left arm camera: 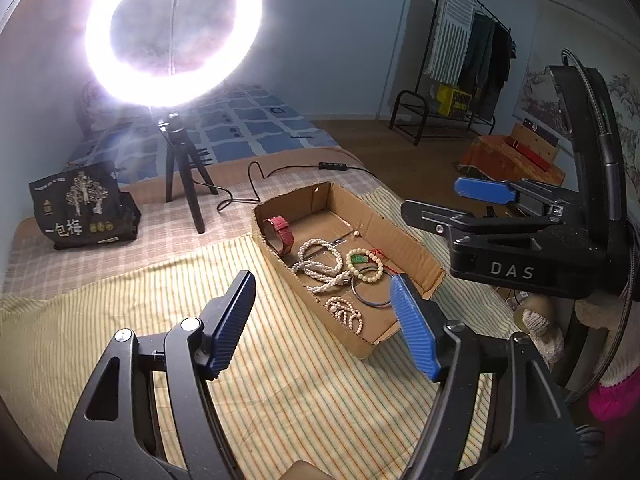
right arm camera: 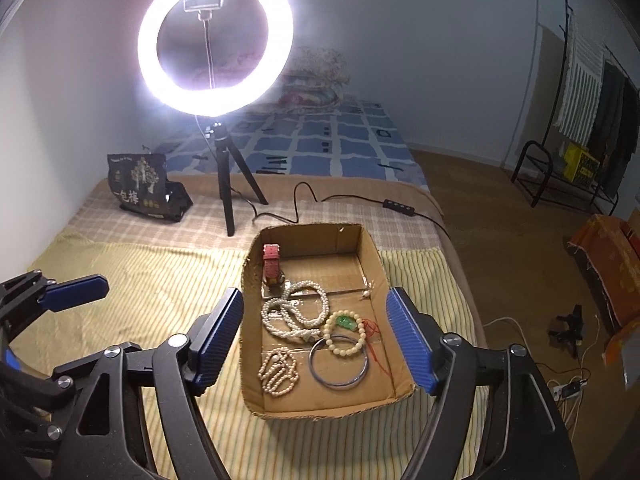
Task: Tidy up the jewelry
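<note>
1. Jewelry lies in a shallow cardboard box [right arm camera: 372, 256] on a striped cloth [right arm camera: 160, 280]; in our right wrist view the box sits between and just beyond the fingers of our right gripper [right arm camera: 316, 340], whose jaws stand wide apart with nothing pressed between the pads.
2. Nearest the right gripper's left finger [right arm camera: 218, 336] we see a small pearl piece [right arm camera: 278, 372]; beyond it, a long pearl strand [right arm camera: 294, 312] coiled in loops.
3. Nearer the right finger [right arm camera: 408, 340] a metal bangle [right arm camera: 339, 362] lies flat; a cream bead bracelet [right arm camera: 344, 334] with a green charm [right arm camera: 346, 323] overlaps its far edge.
4. At the box's far left corner, past the left fingertip, a red watch [right arm camera: 272, 266] stands on its strap edge.
5. Our left gripper [left arm camera: 324, 320] is likewise released, empty between its pads; in the left wrist view the box [left arm camera: 400, 216] lies beyond its right finger [left arm camera: 414, 328], and the left finger [left arm camera: 232, 320] hangs over bare cloth.
6. Neither gripper touches the box or any piece; both hover above the cloth.
7. Far beyond the fingers a lit ring light [right arm camera: 216, 40] stands on a tripod [right arm camera: 232, 184]; a dark bag [right arm camera: 148, 184] sits to its left; a cable [right arm camera: 344, 200] trails behind the box.
8. Both grippers show in each other's views: the right at the left view's right edge, the left at the right view's left edge.
</note>
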`<state>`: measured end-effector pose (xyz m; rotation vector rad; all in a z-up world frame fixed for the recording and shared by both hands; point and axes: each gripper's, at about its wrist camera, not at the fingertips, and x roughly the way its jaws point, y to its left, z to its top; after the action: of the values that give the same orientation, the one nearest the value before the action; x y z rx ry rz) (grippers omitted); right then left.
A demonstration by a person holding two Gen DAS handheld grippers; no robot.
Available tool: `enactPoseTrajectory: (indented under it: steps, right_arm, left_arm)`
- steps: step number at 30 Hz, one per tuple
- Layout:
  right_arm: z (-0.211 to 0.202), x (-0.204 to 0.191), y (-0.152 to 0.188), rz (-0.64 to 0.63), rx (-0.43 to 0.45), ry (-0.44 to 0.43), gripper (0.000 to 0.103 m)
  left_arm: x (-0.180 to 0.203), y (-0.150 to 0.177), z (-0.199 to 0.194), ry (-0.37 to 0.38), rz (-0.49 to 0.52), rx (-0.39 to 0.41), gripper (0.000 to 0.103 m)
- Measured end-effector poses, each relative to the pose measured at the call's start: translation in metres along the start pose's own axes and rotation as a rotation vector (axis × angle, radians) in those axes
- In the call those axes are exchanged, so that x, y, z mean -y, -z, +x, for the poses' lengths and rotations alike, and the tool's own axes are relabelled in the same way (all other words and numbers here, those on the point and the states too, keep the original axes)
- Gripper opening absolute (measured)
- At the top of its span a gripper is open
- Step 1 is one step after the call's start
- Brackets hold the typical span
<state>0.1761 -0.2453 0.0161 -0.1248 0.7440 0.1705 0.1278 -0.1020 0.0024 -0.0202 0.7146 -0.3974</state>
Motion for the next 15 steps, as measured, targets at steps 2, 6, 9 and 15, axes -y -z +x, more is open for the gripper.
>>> enactPoseTrajectory:
  steps: [2,6,9,15]
  right_arm:
    - [-0.007,-0.002,0.0,0.008,0.017,0.009,0.079]
    - [-0.018,-0.007,0.002,0.031,0.031,0.028,0.079]
    - [-0.026,-0.011,0.005,0.044,0.05,0.062,0.079]
    - [-0.037,-0.02,0.013,0.049,0.088,0.127,0.081]
  left_arm:
    - [-0.001,0.002,-0.006,-0.007,0.002,0.005,0.073]
    - [-0.004,0.006,-0.018,-0.028,0.006,0.018,0.079]
    - [-0.007,0.008,-0.025,-0.048,0.003,0.031,0.085]
    - [-0.012,0.012,-0.037,-0.087,0.002,0.053,0.087]
